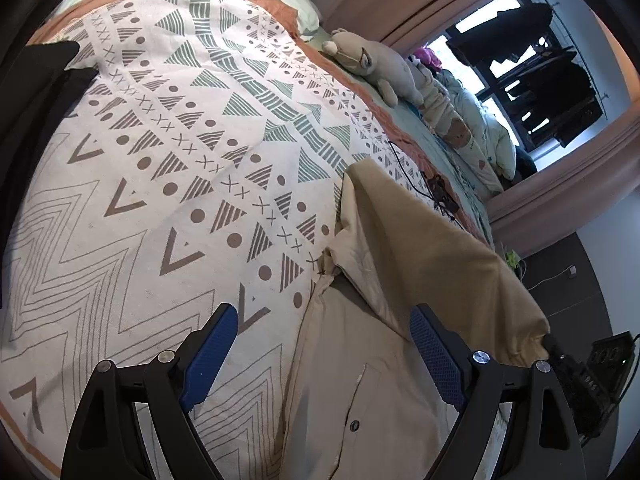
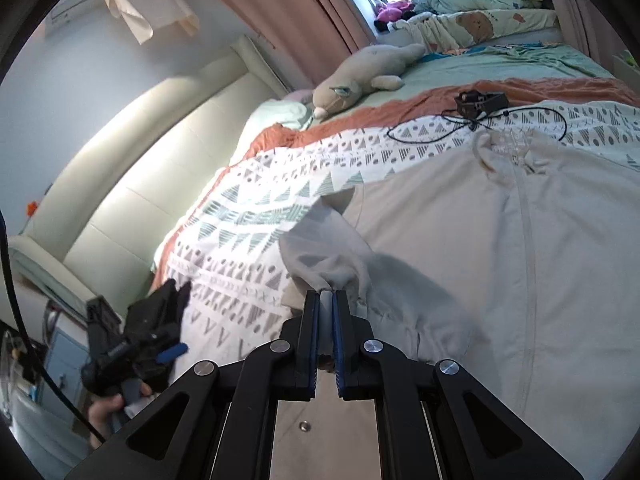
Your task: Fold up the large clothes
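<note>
A large beige zip-up jacket [image 2: 500, 248] lies spread on the patterned bedspread [image 2: 248, 216]. My right gripper [image 2: 328, 298] is shut on a bunched fold of its sleeve [image 2: 320, 256], lifted slightly off the bed. In the left wrist view the same beige jacket [image 1: 384, 304] shows with one part raised and draped toward the right. My left gripper [image 1: 324, 328] hovers open above the jacket's edge and the bedspread [image 1: 160, 160], nothing between its blue pads [image 1: 212, 352]. In the right wrist view the left gripper [image 2: 172, 300] appears at the lower left, held by a hand [image 2: 106, 408].
A plush toy [image 2: 360, 76] lies at the bed's far side, with bedding piled by the window [image 2: 472, 4]. A small black device [image 2: 480, 102] with a cable rests near the jacket's collar. A cream padded headboard [image 2: 132, 168] borders the bed. A dark garment [image 1: 36, 92] lies at left.
</note>
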